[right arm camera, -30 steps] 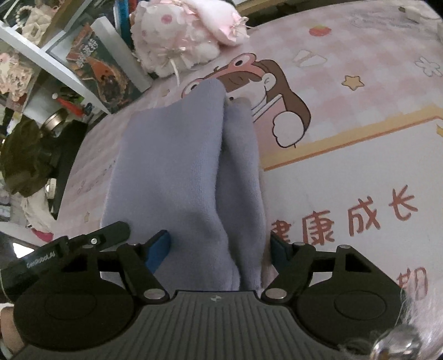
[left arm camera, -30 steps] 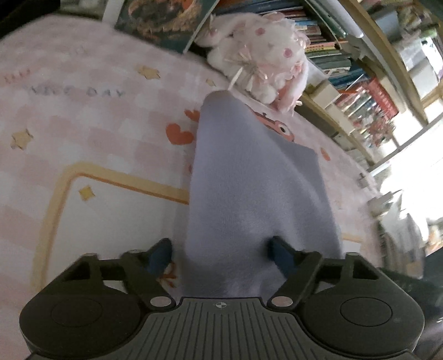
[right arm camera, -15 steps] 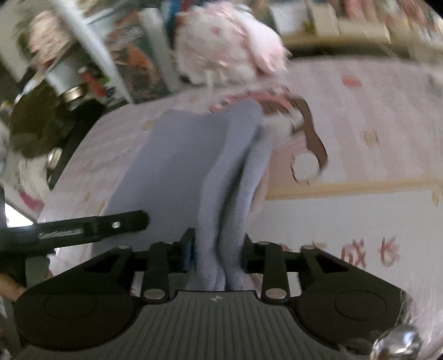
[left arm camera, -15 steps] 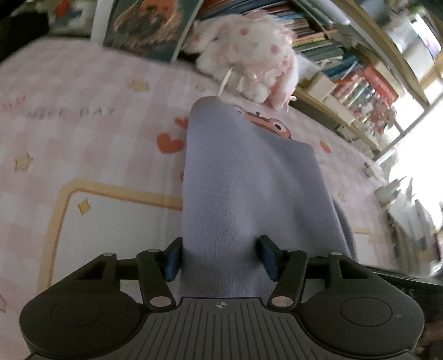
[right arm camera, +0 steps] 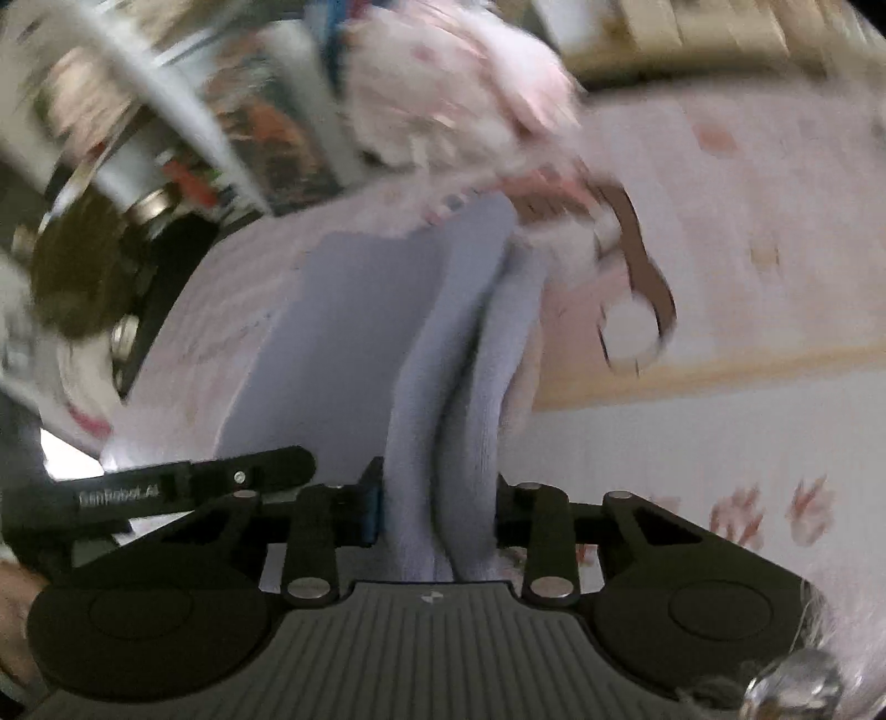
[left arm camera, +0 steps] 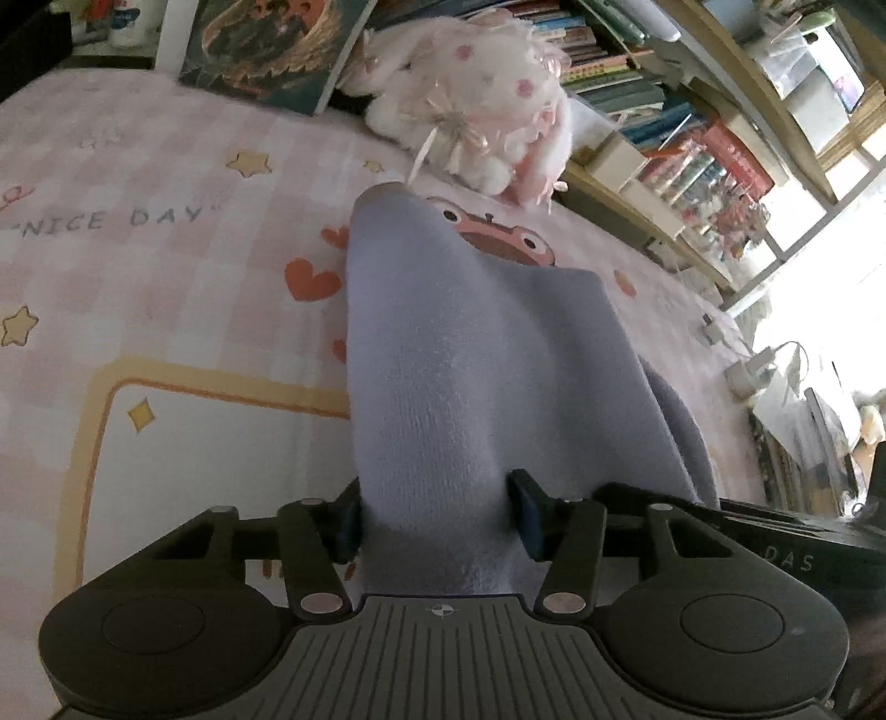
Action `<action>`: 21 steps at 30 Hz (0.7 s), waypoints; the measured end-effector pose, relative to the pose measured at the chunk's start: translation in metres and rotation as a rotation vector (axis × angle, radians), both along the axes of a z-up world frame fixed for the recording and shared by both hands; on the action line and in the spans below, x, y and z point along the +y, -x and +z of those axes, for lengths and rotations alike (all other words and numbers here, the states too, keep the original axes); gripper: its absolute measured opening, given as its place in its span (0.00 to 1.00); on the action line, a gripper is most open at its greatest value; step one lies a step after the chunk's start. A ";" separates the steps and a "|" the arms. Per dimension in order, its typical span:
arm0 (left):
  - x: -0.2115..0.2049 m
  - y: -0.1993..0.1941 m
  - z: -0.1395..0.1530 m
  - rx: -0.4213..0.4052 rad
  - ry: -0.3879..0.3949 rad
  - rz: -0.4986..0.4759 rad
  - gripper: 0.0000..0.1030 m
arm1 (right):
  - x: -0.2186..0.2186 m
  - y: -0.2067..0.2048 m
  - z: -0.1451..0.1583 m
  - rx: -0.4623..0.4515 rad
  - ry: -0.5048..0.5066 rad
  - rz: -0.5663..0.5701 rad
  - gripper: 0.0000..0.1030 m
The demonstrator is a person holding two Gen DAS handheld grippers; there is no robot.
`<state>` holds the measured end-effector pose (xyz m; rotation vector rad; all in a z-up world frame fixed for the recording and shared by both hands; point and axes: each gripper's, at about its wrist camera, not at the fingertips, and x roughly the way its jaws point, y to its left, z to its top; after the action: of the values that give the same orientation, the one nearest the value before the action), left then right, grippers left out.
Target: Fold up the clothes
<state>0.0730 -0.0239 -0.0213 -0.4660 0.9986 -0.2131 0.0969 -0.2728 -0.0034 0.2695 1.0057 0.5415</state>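
Observation:
A lavender fleece garment [left arm camera: 470, 376] lies stretched away from me over a pink printed sheet [left arm camera: 138, 266]. My left gripper [left arm camera: 437, 515] is shut on its near edge, cloth bunched between the blue pads. In the right wrist view the same garment [right arm camera: 354, 332] is pinched in two thick folds by my right gripper [right arm camera: 437, 509], which is shut on it. The other gripper's black body [right arm camera: 188, 482] shows at the left of that view. The right wrist view is motion-blurred.
A pink and white plush toy [left arm camera: 476, 111] sits at the sheet's far edge, also in the right wrist view [right arm camera: 443, 94]. A large picture book [left arm camera: 266, 50] leans behind it. Bookshelves [left arm camera: 692, 127] line the right side. Clutter lies by the window [left arm camera: 792, 387].
Both grippers went from open around the garment's edge to shut on it. The right gripper is swinging, and its view has shifted and blurred.

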 end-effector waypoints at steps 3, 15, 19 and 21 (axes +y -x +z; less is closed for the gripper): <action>0.011 -0.002 -0.011 0.043 0.074 0.018 0.60 | -0.006 -0.002 -0.007 0.051 -0.007 -0.014 0.33; 0.006 0.001 -0.004 -0.002 0.079 0.031 0.45 | -0.012 -0.010 -0.020 0.127 -0.100 -0.061 0.31; 0.003 0.012 0.016 -0.061 0.097 0.047 0.45 | -0.014 -0.001 0.000 0.041 -0.102 -0.055 0.28; 0.000 0.017 0.026 -0.094 0.103 0.046 0.45 | -0.021 0.005 0.010 0.011 -0.128 -0.064 0.28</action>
<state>0.0558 -0.0244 0.0044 -0.5677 0.8867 -0.2438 0.0916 -0.2942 0.0063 0.4170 0.9710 0.5476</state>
